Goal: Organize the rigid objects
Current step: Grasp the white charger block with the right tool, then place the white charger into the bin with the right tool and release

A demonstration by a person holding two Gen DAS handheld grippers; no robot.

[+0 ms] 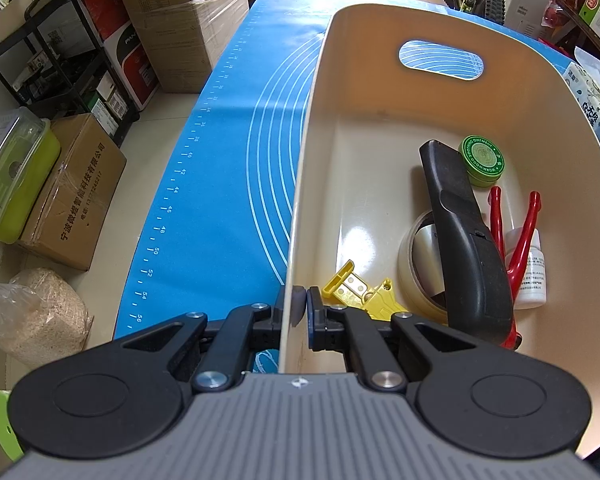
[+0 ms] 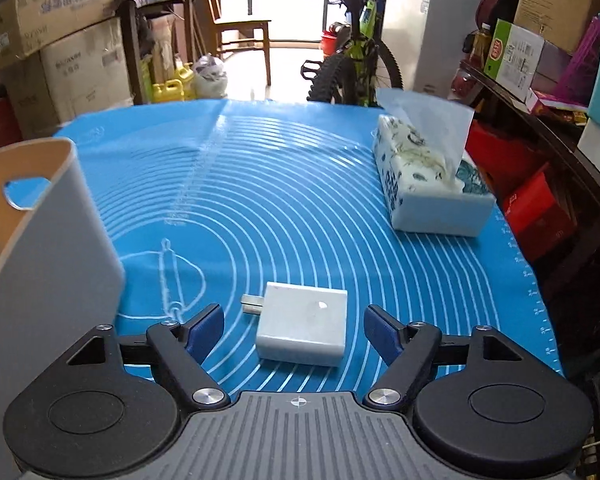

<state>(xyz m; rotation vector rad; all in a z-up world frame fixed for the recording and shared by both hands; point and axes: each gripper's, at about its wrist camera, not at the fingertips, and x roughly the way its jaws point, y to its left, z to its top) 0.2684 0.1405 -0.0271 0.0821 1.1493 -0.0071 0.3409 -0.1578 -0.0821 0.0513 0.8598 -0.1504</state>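
Bin (image 1: 380,92), cream inside and grey outside, stands on the blue mat (image 1: 220,184) that covers the counter, near its left edge. In the left wrist view the left tongs (image 1: 303,306) are closed on the bin's near left wall, one pad outside and one inside. Inside lie a black remote (image 1: 464,240), a green tin (image 1: 482,158), a roll of tape (image 1: 414,264) partly under the remote, a yellow plastic piece (image 1: 360,288) by the near wall, a red tool (image 1: 516,232) and a small white bottle (image 1: 530,272).

In the right wrist view the right tongs (image 2: 294,334) are spread wide and hold nothing. A white charger (image 2: 304,328) lies flat on the mat between the two pads, touching neither, its plug prongs pointing left. The bin's outer wall (image 2: 60,240) rises at the left. A tissue box (image 2: 424,184) sits near the counter's far right corner.
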